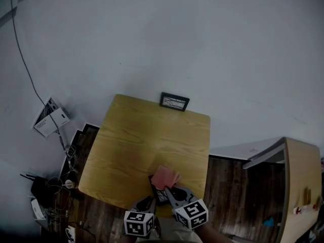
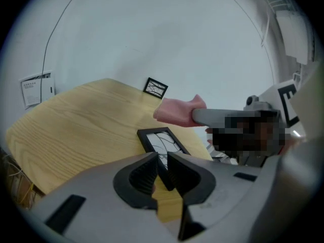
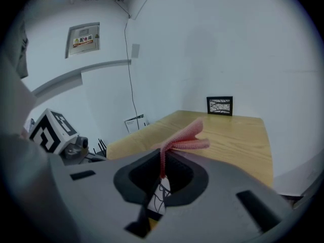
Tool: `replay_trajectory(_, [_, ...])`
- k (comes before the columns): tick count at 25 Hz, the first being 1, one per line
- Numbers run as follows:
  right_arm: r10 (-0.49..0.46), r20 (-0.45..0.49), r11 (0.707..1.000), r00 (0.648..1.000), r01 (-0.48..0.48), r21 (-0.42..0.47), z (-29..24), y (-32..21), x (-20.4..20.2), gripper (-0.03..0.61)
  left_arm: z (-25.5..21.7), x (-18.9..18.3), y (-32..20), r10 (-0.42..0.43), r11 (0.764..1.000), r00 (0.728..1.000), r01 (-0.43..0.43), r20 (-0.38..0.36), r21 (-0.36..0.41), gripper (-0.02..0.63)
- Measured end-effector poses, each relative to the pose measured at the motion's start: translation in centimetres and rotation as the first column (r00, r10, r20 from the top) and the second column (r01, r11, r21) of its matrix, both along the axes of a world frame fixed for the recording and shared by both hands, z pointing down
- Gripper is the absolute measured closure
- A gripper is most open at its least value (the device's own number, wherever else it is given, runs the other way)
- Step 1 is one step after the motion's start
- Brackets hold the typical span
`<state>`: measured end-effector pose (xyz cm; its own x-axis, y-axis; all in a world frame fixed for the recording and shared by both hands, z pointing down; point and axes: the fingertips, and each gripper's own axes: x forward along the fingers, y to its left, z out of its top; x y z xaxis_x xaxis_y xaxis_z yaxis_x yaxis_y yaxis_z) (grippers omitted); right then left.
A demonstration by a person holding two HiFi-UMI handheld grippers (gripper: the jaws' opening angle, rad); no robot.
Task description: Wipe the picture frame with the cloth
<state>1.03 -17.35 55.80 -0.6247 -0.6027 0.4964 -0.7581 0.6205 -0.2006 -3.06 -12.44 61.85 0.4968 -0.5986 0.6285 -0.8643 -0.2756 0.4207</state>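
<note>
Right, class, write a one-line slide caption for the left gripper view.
Left gripper shut on a black picture frame over a wooden table, pink cloth just beyond.

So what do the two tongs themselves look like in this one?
The left tongs and right tongs match: grey moulded bodies with black ribbed pads. Each carries a white cube printed with black square markers.

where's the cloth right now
Head view: the cloth sits over the table's near edge, pinched in the right gripper, beside the frame in the left gripper.
</note>
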Motion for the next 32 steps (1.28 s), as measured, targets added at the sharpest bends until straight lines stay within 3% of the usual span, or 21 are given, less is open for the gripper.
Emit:
replay_trajectory(3, [-0.030, -0.020, 0.999, 0.999, 0.029, -0.026, 1.4, -0.4, -0.3, 0.569, 1.4, 1.0, 0.3, 0.025, 0.999, 1.000, -0.025, -0.010, -0.045, 0.485])
replay_trajectory(6, [-0.071, -0.039, 0.996, 0.997, 0.069, -0.052, 2.7, -0.5, -0.8, 0.569, 2.6, 1.4, 0.6, 0.027, 0.997, 1.000, -0.027, 0.008, -0.069, 0.463])
replay_trajectory(19, [-0.207, -0.114, 0.971, 0.972, 0.190, -0.145, 7.6, -1.0, -2.4, 0.569, 5.1, 2.2, 0.9, 0.073, 0.994, 0.992, -0.064, 0.100, -0.083, 0.466])
replay_trajectory(27, [-0.278, -0.279, 0.955, 0.919, 0.233, -0.186, 10.0, -0.7, -2.4, 0.569, 4.9, 2.1, 0.9, 0.072, 0.993, 0.994, -0.064, 0.080, -0.104, 0.471])
replay_trajectory(32, [-0.268, -0.299, 0.956, 0.916, 0.215, -0.199, 10.3, -0.8, -2.3, 0.569, 4.9, 2.4, 0.9, 0.087, 0.993, 0.993, -0.079, 0.083, -0.091, 0.480])
